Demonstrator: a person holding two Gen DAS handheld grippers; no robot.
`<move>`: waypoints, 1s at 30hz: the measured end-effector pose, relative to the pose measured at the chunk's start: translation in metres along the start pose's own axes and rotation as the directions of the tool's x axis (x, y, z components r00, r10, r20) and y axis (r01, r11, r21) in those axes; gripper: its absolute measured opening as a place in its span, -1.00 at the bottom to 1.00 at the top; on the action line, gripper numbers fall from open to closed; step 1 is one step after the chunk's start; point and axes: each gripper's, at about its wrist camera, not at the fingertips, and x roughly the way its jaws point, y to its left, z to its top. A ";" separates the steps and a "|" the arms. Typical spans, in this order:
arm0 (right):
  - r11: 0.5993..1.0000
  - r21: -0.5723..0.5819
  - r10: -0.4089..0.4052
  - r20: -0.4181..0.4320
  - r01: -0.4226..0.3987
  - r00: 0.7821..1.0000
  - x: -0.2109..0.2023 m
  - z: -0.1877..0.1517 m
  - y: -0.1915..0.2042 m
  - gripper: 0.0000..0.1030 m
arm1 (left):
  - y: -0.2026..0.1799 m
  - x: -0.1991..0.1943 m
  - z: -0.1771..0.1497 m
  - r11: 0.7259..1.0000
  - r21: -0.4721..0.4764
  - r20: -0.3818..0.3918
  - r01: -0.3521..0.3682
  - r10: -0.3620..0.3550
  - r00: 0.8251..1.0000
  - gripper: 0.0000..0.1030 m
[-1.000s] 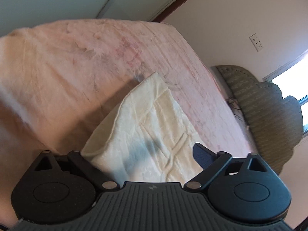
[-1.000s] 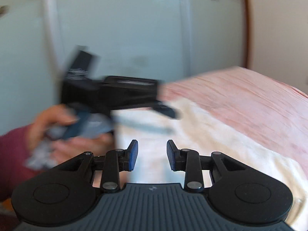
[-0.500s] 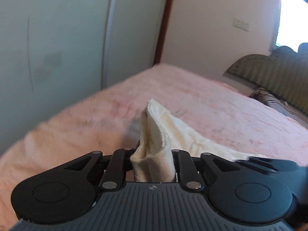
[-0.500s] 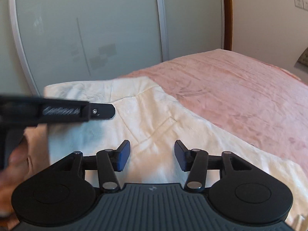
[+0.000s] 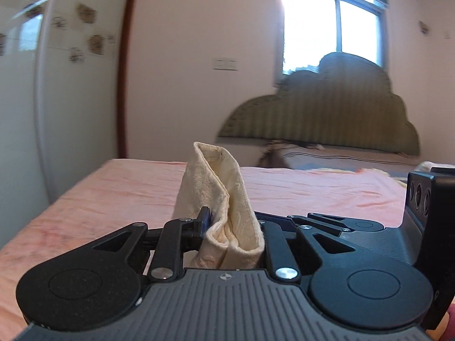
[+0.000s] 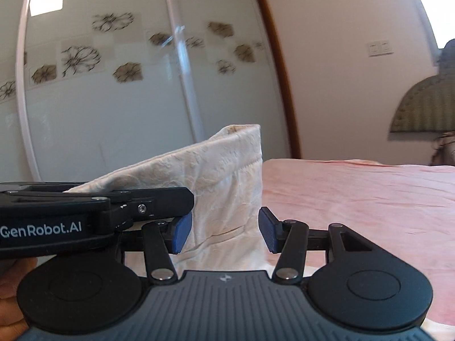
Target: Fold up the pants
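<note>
The cream pants (image 5: 219,193) are pinched between the fingers of my left gripper (image 5: 231,224), and a folded end of them stands up above the pink bed (image 5: 312,187). In the right wrist view the lifted pants (image 6: 224,176) hang between the spread blue pads of my right gripper (image 6: 223,231), which is open and not clamped on the cloth. The left gripper's black body (image 6: 93,213) crosses that view from the left, holding the cloth's edge. The right gripper's body (image 5: 369,227) shows at the right of the left wrist view.
The pink bedspread (image 6: 355,199) stretches ahead and to the right. A green padded headboard (image 5: 327,113) stands under a window (image 5: 332,25). White sliding wardrobe doors (image 6: 113,85) with flower prints stand close along the left of the bed.
My left gripper shut on the pants and lifted that end up off the bed. My right gripper moved in so the raised cloth sits between its open pads.
</note>
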 end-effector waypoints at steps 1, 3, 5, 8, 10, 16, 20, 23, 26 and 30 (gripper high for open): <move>1.000 0.005 -0.019 0.006 0.019 1.000 -0.014 -0.001 -0.009 -0.01 | -0.013 0.004 -0.002 1.000 0.015 -0.007 0.028 -0.027 1.000 -0.68; 0.998 0.016 -0.058 0.012 0.058 0.998 -0.037 -0.007 -0.028 -0.01 | -0.038 0.014 -0.008 0.996 0.046 -0.023 0.077 -0.076 0.997 -0.68; 0.995 0.043 -0.087 0.000 0.087 0.996 -0.057 -0.014 -0.047 -0.01 | -0.063 0.020 -0.015 0.991 0.072 -0.031 0.117 -0.115 0.993 -0.66; 0.989 0.063 -0.134 -0.012 0.134 0.991 -0.085 -0.025 -0.071 -0.01 | -0.097 0.033 -0.029 0.980 0.091 -0.062 0.175 -0.170 0.983 -0.65; 0.982 0.091 -0.166 -0.022 0.168 0.986 -0.101 -0.033 -0.086 0.00 | -0.113 0.043 -0.037 0.971 0.097 -0.079 0.218 -0.210 0.974 -0.65; 0.955 0.147 -0.254 -0.042 0.258 0.966 -0.138 -0.054 -0.121 0.00 | -0.156 0.066 -0.056 0.948 0.095 -0.138 0.303 -0.289 0.947 -0.64; 0.937 0.173 -0.293 -0.076 0.302 0.953 -0.151 -0.066 -0.135 -0.01 | -0.174 0.074 -0.066 0.937 0.101 -0.184 0.334 -0.312 0.932 -0.64; 0.927 0.196 -0.307 -0.102 0.321 0.946 -0.157 -0.078 -0.143 0.00 | -0.182 0.081 -0.076 0.930 0.096 -0.219 0.354 -0.327 0.919 -0.64; 0.916 0.217 -0.316 -0.134 0.339 0.939 -0.160 -0.089 -0.148 0.00 | -0.186 0.085 -0.085 0.925 0.091 -0.248 0.368 -0.337 0.909 -0.64; 0.896 0.226 -0.343 -0.199 0.383 0.918 -0.160 -0.101 -0.149 0.00 | -0.186 0.098 -0.095 0.899 0.061 -0.306 0.435 -0.398 0.865 -0.38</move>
